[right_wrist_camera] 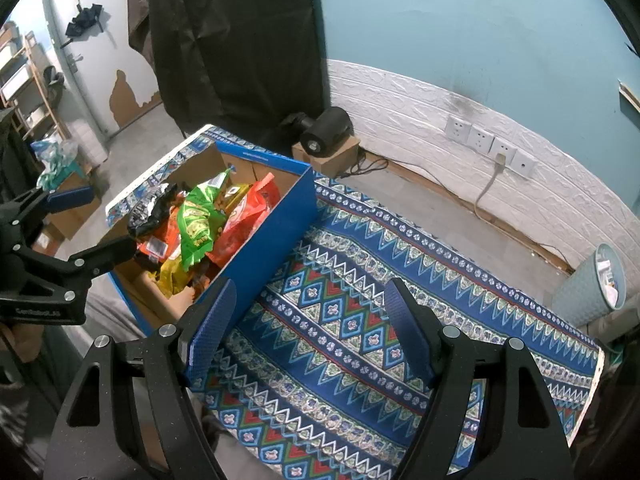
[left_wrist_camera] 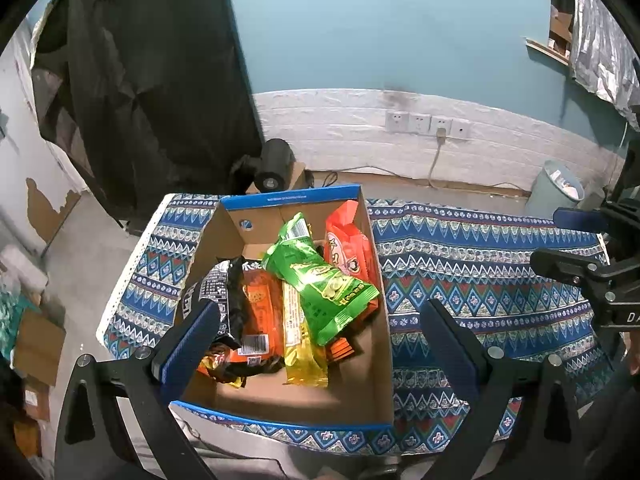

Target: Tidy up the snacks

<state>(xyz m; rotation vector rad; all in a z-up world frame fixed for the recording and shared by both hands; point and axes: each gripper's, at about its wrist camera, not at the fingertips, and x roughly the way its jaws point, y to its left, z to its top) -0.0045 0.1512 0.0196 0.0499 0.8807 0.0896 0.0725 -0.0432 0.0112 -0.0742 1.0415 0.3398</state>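
The snack packets (left_wrist_camera: 316,292) are contained in an open cardboard box (left_wrist_camera: 372,364) with a blue outer face, which is set on the left part of the table. A green packet (left_wrist_camera: 320,284) is laid across the top of the pile, with orange, yellow and black packets beside and beneath it.

The left gripper (left_wrist_camera: 320,344) is held above the box with its fingers spread wide; the packets are seen between the fingers but below them, and nothing is pinched. The right gripper (right_wrist_camera: 310,332) is held over bare cloth just right of the box wall, its fingers likewise spread and nothing between them.

The table is covered by a patterned blue tablecloth (right_wrist_camera: 360,280). Behind it, a teal wall with white panelling, a row of wall sockets (right_wrist_camera: 490,144), a waste bin (right_wrist_camera: 592,288) and a dark curtain (left_wrist_camera: 152,80) are seen.
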